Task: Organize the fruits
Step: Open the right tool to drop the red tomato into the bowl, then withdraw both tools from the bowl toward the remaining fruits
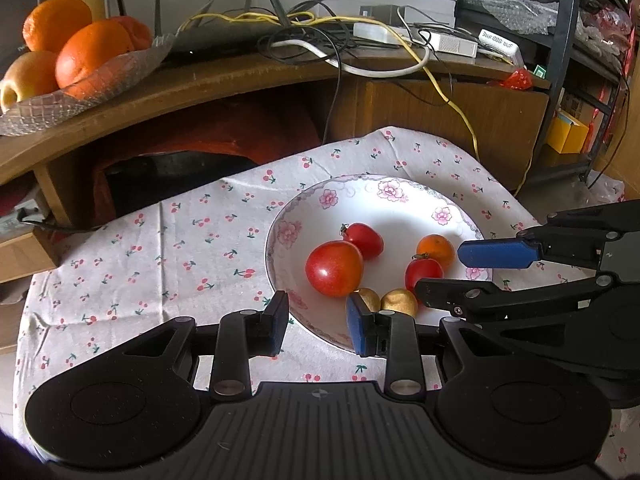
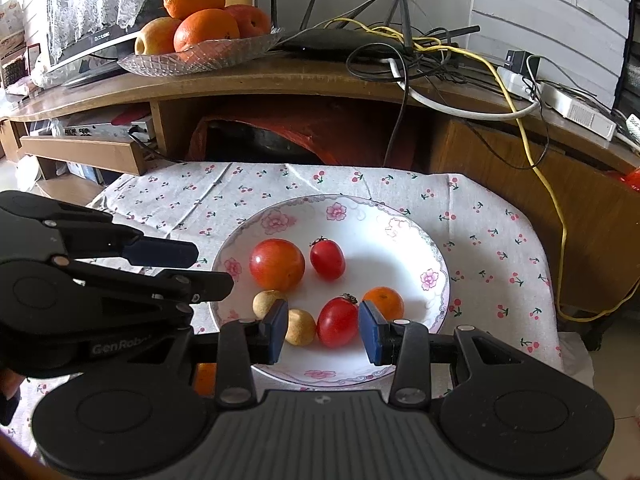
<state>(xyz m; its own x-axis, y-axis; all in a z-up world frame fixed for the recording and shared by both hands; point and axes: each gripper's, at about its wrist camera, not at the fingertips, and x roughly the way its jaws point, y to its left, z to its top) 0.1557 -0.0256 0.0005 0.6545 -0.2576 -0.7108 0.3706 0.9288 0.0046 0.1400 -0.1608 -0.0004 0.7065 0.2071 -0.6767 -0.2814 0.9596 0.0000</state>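
While both grippers hang spread and empty, the right gripper (image 2: 323, 330) brackets a glossy cherry tomato (image 2: 338, 322) on the flower-rimmed porcelain plate (image 2: 434, 280); two matte tan fruits (image 2: 301, 332), maybe longans, sit just left. Left gripper (image 1: 318, 326): casing reads "GenRob…".

Ahead of the jaws, a cherry-print cloth (image 2: 360, 184) covers the worktop. Beyond it a curved wooden shelf (image 2: 280, 76) carries a black router (image 2: 340, 40), tangled cables (image 2: 420, 56) with one yellow cable (image 2: 556, 200) trailing down to the right, and a white power strip (image 2: 576, 112). A monitor (image 2: 100, 8) stands far left.
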